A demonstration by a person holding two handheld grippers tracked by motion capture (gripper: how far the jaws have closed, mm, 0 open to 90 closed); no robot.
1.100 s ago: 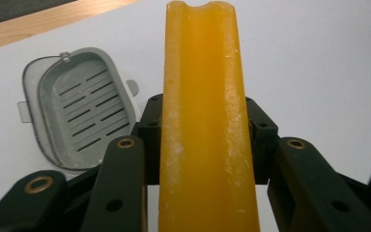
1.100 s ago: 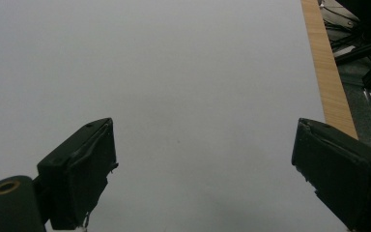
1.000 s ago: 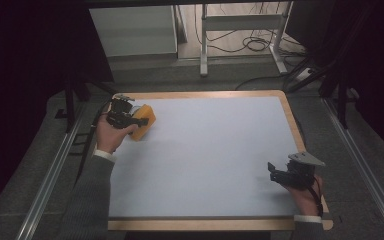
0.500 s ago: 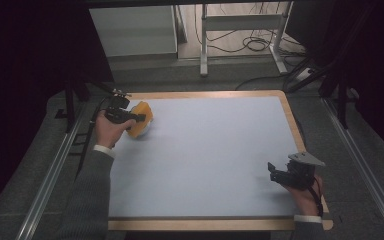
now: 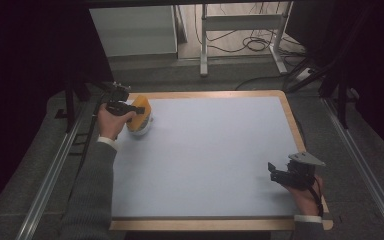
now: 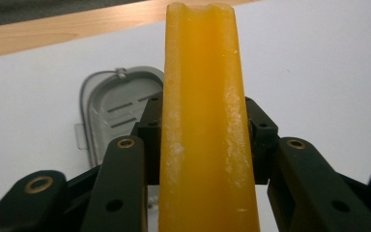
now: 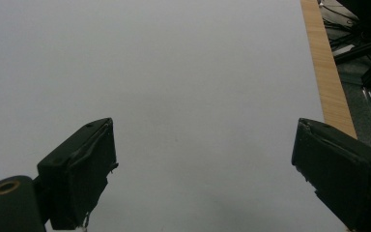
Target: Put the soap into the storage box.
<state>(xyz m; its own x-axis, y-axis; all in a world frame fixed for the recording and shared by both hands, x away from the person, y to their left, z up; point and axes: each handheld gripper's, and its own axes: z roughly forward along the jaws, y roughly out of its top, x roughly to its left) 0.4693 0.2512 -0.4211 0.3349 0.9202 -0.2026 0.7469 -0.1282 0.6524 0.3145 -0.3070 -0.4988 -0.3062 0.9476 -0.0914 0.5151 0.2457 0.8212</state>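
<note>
Left gripper (image 5: 130,111) clamped on the orange block (image 6: 206,121), carried a little further toward the table's far-left corner — now just above the grey lid (image 6: 116,108). Set-down looks near. Right gripper (image 5: 276,174) wide, idle.

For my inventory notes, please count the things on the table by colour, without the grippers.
Orange: 1, the orange sponge clamped in the left gripper
Grey: 1, the grey plastic lid lying flat on the table
Total: 2
</note>
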